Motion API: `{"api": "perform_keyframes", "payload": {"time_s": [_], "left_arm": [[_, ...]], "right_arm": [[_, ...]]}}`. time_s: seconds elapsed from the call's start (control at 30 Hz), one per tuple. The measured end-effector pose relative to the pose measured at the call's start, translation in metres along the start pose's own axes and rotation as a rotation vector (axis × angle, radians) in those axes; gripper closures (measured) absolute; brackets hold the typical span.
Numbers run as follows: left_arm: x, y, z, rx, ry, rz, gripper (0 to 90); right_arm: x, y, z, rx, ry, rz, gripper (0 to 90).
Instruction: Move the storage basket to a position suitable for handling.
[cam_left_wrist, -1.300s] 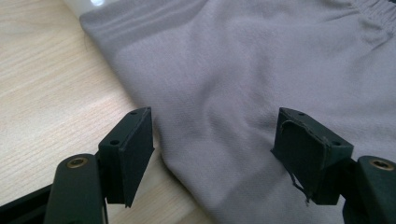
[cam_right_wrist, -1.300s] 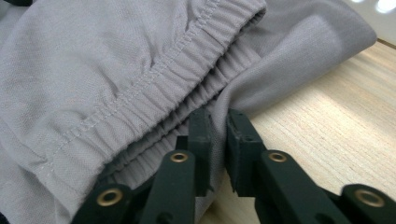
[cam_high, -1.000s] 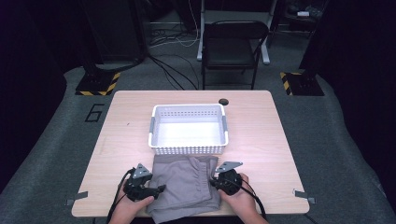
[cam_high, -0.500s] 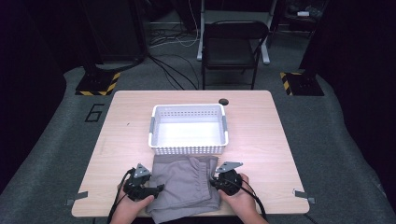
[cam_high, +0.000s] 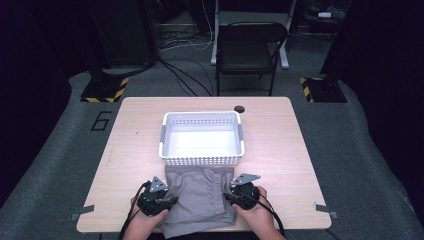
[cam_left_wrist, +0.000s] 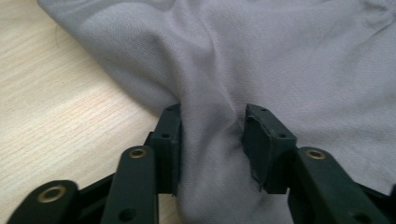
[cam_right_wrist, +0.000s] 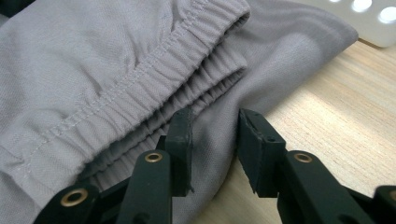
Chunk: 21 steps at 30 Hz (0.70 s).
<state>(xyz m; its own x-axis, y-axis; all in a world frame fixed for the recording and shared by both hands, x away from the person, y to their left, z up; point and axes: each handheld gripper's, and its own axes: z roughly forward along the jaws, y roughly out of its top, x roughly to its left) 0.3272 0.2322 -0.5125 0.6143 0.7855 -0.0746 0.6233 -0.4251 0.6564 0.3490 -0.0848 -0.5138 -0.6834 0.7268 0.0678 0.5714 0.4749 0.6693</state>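
Observation:
A grey garment with an elastic waistband lies folded on the wooden table, near its front edge. My left gripper is at the garment's left side. In the left gripper view its jaws are shut on a raised fold of the grey cloth. My right gripper is at the garment's right side. In the right gripper view it pinches the cloth's edge just below the gathered waistband. A hand holds each gripper from the table's front edge.
A white perforated basket stands just beyond the garment, mid-table, with nothing in it; its corner appears in the right gripper view. A small black round object lies behind it. A black chair stands beyond the table.

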Motion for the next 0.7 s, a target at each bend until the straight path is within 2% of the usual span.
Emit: {"api": "perform_keyframes", "payload": {"time_s": [0.03,0.13,0.23,0.3,0.33,0.4,0.43,0.53,0.63,0.7], "left_arm": [[-0.0002,-0.0001,0.0001,-0.003,-0.008,-0.01,63.8],[-0.0016,0.0001,0.0005,-0.005,-0.035,-0.034,69.8],[-0.002,0.0008,0.0008,-0.003,-0.037,-0.04,72.7],[-0.0038,0.0012,0.0005,0.001,-0.035,-0.047,74.0],[-0.0036,0.0017,0.0003,0.0,-0.026,-0.025,74.6],[-0.0047,0.002,0.0002,0.001,-0.026,-0.026,75.6],[-0.0039,0.0026,-0.0001,0.001,-0.018,-0.004,76.1],[-0.0039,0.0027,-0.0013,-0.008,-0.031,-0.035,77.0],[-0.0026,0.0034,-0.0043,-0.01,-0.034,-0.035,78.1],[-0.0029,0.0043,-0.0073,-0.017,-0.036,-0.039,78.4]], "right_arm": [[0.0001,-0.0001,-0.0005,0.006,-0.013,0.0,61.6],[0.0005,-0.0001,-0.0004,0.007,-0.013,0.003,62.4],[0.0017,0.0009,0.0004,0.003,0.013,0.014,73.2],[0.0012,0.002,0.0005,0.014,0.035,-0.002,80.3],[0.0028,0.0029,0.0002,0.016,0.04,0.011,82.5],[0.0025,0.0041,0.0002,0.023,0.039,-0.011,83.9],[0.0026,0.0044,0.0,0.023,0.038,-0.013,84.3],[0.0026,0.0043,-0.0011,0.02,0.042,-0.008,84.7],[0.0019,0.0048,-0.0046,0.021,0.05,-0.012,84.9],[0.0034,0.0056,-0.0067,0.005,0.052,0.002,84.9]]}}
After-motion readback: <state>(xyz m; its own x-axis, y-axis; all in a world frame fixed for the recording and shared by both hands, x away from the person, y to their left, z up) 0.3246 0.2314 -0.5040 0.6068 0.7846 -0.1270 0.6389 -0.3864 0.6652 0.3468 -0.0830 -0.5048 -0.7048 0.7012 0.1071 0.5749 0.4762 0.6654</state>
